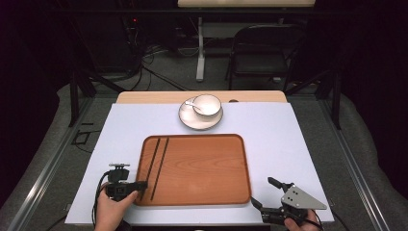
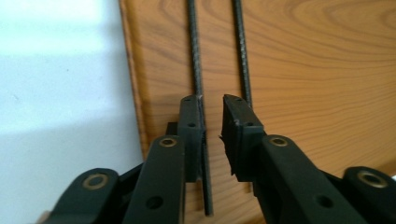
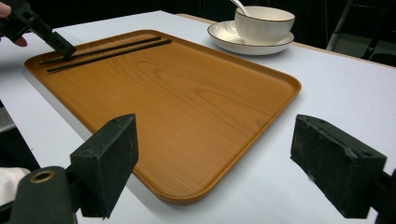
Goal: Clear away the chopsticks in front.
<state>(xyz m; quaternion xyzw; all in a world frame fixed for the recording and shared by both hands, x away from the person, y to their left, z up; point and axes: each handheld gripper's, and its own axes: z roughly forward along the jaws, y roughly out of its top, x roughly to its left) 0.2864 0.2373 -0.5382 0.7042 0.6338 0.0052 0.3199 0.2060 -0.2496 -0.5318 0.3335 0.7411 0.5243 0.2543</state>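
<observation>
Right gripper: nearest, just off the tray's near right corner, above the white table cover; jaws spread wide, nothing between them.
Left gripper: at the tray's near left corner, jaws narrowly apart, straddling the near end of one chopstick.
Rectangular brown wooden tray: holds two thin black chopsticks lying parallel along its left side, otherwise bare wood.
White saucer: beyond the tray's far edge, carrying a white bowl.
White round bowl: on the saucer, with a white spoon resting in it, handle leaning left.
</observation>
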